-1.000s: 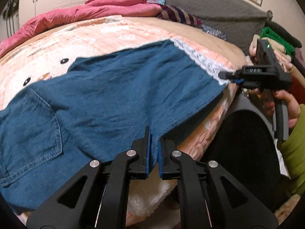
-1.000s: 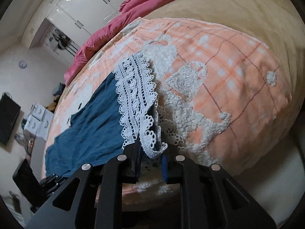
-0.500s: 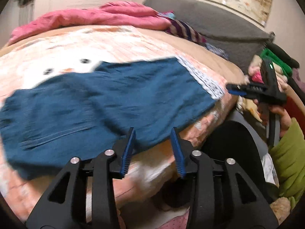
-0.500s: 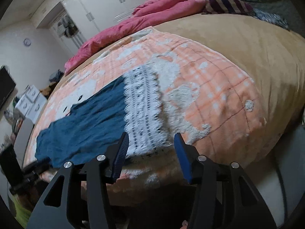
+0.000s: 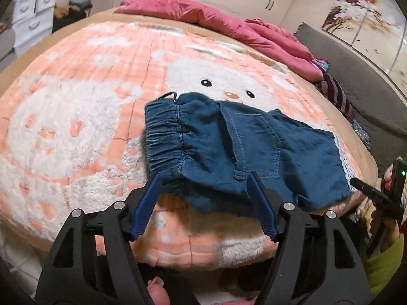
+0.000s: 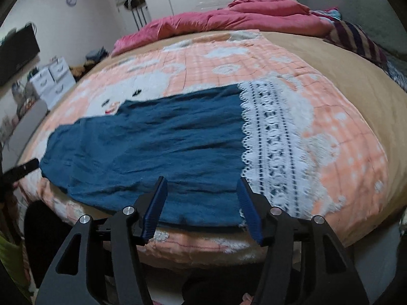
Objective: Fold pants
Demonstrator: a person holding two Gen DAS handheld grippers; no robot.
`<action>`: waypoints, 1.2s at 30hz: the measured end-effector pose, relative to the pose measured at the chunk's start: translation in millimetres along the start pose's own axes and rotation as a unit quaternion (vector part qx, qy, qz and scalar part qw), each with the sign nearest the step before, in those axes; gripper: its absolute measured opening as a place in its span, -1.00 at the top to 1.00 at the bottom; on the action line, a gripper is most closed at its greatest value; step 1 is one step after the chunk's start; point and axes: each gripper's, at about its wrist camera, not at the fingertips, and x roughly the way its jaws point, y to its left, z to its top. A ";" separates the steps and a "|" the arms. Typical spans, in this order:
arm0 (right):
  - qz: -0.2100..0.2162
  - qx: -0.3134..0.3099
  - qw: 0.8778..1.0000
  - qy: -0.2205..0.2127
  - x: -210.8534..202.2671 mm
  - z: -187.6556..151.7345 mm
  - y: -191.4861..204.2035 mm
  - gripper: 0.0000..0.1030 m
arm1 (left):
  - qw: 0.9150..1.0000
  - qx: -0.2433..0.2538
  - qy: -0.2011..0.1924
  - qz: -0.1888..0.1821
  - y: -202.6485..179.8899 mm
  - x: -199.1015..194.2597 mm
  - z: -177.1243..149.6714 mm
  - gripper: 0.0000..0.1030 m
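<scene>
Blue denim pants [image 5: 229, 150] with a white lace hem [image 6: 274, 139] lie flat along the near edge of a pink-and-white blanket [image 5: 76, 117]. The elastic waistband [image 5: 165, 137] faces my left gripper [image 5: 203, 193], which is open and empty just in front of the waist end. My right gripper [image 6: 202, 198] is open and empty at the near edge of the leg [image 6: 152, 147], beside the lace hem. The right gripper also shows at the right edge of the left wrist view [image 5: 374, 193].
A pink quilt [image 5: 229, 17] and striped cloth [image 5: 335, 94] lie along the far side of the bed. White drawers [image 6: 51, 78] stand by the wall on the left. The bed's near edge [image 6: 203, 246] drops off just under the grippers.
Both grippers have let go of the pants and opened. They pulled back from the cloth, and the left one moved toward the waistband end. The pants now lie flat.
</scene>
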 end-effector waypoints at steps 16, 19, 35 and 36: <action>-0.021 0.011 0.999 0.047 22.1 -11.2 -16.7 -0.16 | 0.997 0.038 -0.015 0.073 -12.1 6.0 16.1 0.66; -0.020 0.012 0.999 0.048 25.7 -12.8 -17.5 -0.19 | 0.997 0.034 0.003 0.070 -4.0 21.9 4.2 0.59; 0.012 0.030 0.999 -0.023 -12.1 17.5 -21.5 -0.42 | 0.993 0.054 -0.085 0.067 -28.9 -36.2 41.3 -0.09; 0.010 0.030 0.999 -0.024 -12.3 22.2 -22.7 -0.42 | 0.993 0.061 -0.085 0.059 -37.0 -32.9 46.0 -0.09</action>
